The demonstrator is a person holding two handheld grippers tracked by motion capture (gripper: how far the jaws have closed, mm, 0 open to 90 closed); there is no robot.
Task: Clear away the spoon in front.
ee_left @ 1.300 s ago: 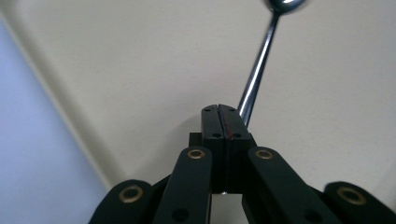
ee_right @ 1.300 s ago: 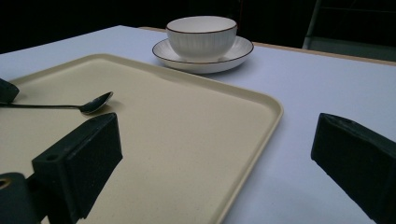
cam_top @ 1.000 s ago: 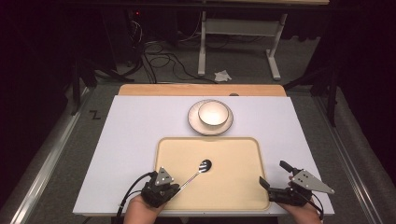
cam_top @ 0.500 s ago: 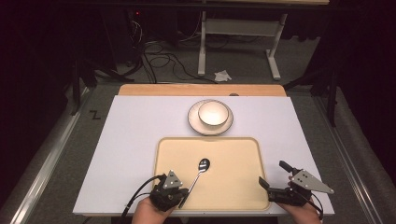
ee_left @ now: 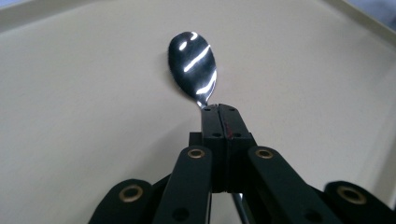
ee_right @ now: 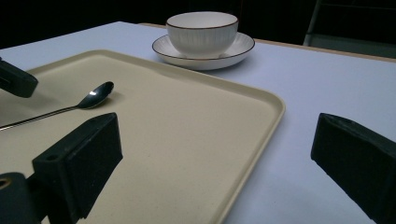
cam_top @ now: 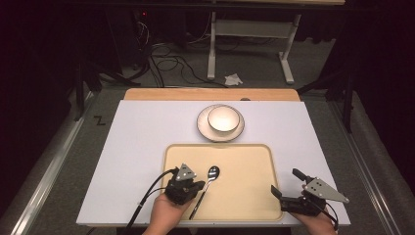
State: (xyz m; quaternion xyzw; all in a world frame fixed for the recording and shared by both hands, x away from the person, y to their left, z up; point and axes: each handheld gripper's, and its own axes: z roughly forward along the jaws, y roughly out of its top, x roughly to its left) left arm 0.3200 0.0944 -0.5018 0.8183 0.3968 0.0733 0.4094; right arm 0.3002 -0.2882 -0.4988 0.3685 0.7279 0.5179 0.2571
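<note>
Your left hand-held gripper (cam_top: 195, 185) sits low over the near left of the one beige tray (cam_top: 244, 161), clenched on the handle of the single spoon (cam_top: 212, 172), bowl end forward. Your right hand-held gripper (cam_top: 289, 188) rests released at the tray's near right corner. One bowl (cam_top: 224, 119) sits on one saucer (cam_top: 201, 125) on the counter (cam_top: 142, 142).

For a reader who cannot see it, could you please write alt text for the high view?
The left gripper, shut on a spoon, holds it over a beige tray on a white table. The right gripper stands open at the tray's right edge; a bowl sits on a saucer beyond.
</note>
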